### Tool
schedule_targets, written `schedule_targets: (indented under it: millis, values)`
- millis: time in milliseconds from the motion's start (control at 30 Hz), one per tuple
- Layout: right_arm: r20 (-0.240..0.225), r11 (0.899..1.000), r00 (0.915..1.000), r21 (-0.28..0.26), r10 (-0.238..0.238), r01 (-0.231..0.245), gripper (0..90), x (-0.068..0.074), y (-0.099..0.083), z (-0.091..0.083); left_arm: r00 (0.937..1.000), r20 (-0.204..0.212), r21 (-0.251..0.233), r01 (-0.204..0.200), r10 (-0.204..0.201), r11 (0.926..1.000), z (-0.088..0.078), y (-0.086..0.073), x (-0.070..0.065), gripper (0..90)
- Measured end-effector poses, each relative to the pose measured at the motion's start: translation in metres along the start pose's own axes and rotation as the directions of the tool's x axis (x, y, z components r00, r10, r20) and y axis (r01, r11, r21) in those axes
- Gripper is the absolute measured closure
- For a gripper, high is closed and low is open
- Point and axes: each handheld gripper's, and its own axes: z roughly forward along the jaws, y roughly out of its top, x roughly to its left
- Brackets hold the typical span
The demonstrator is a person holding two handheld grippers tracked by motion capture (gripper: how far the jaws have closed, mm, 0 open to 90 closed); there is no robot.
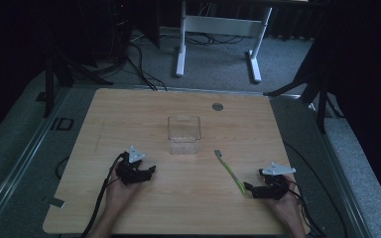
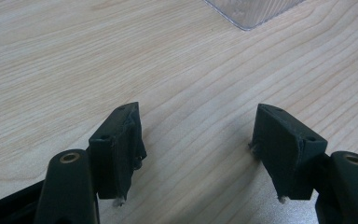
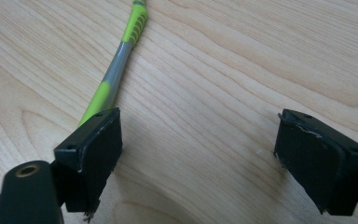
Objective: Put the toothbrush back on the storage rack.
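Toothbrush (image 1: 230,171) right of container (image 1: 183,134)

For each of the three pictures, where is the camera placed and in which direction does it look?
High view: fixed above the person's side, looking forward and down on the table; both hands show, with the left gripper and right gripper, the clear container and the toothbrush.
Left gripper view: rides on the left gripper, looking along its open jaws at the wood and a corner of the clear container.
Right gripper view: rides on the right gripper, jaws open, the toothbrush beside one jaw.
Shared: each gripper view repeats one thing from the high view.
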Motion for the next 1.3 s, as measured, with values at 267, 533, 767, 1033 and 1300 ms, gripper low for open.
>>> schedule_targets:
  millis: [267, 533, 767, 1033, 1300]
  values:
    - [0.014, 1.000, 0.9998, -0.010, 0.013, -0.012, 23.2, 0.001, -0.001, -0.002, 1.0000, 0.000, 0.000, 0.000, 0.000, 1.0000, 0.000, 0.000, 0.000, 33.0]
    - [0.024, 0.998, 0.9983, -0.024, 0.053, -0.053, 33.6, 0.000, 0.002, -0.008, 1.0000, 0.000, 0.000, 0.000, 0.000, 1.0000, 0.000, 0.000, 0.000, 33.1]
    - [0.051, 0.997, 0.9971, -0.047, 0.058, -0.055, 36.6, 0.002, 0.005, -0.017, 1.0000, 0.000, 0.000, 0.000, 0.000, 1.0000, 0.000, 0.000, 0.000, 33.0]
    - [0.059, 0.998, 0.9976, -0.059, 0.036, -0.033, 39.4, 0.006, 0.011, -0.025, 1.0000, 0.000, 0.000, 0.000, 0.000, 1.0000, 0.000, 0.000, 0.000, 33.1]
    - [0.074, 0.998, 0.9971, -0.066, 0.015, -0.010, 43.7, 0.010, 0.018, -0.033, 1.0000, 0.000, 0.000, 0.000, 0.000, 1.0000, 0.000, 0.000, 0.000, 33.1]
